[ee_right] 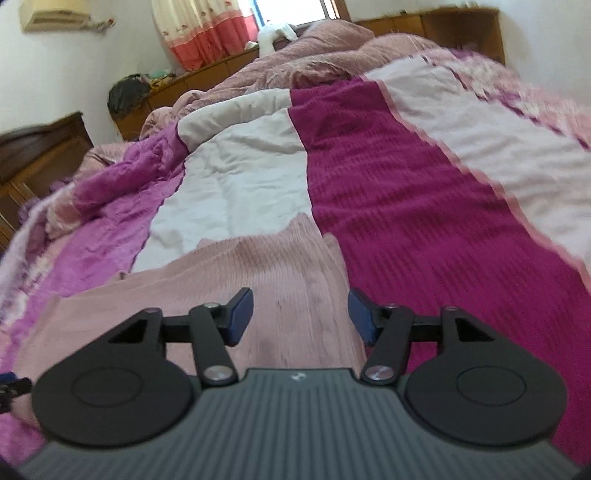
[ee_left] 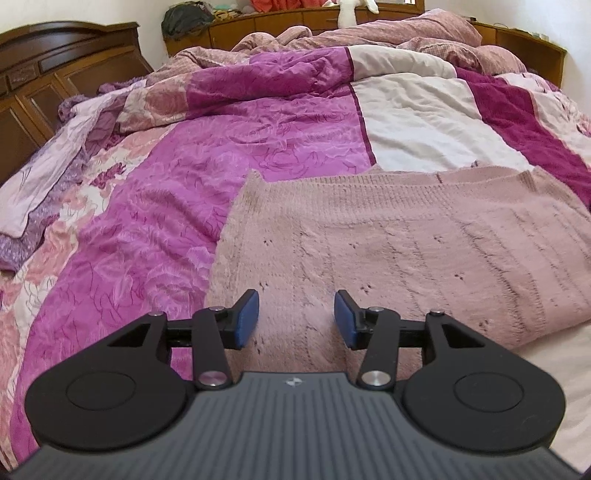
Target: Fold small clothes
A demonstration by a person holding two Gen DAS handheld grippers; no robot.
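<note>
A dusty pink knitted garment lies flat on the bed, folded into a wide rectangle. In the left wrist view my left gripper hovers over its near left part, jaws apart, blue pads clear of the knit. In the right wrist view the same pink garment runs under my right gripper, which stands open above its right edge with nothing between the pads. A small piece of the left gripper shows at the left edge of the right wrist view.
The bedspread is a quilt of purple, magenta and white panels. A rumpled pink blanket is heaped at the far end. A dark wooden headboard stands at left; a wooden shelf lines the far wall.
</note>
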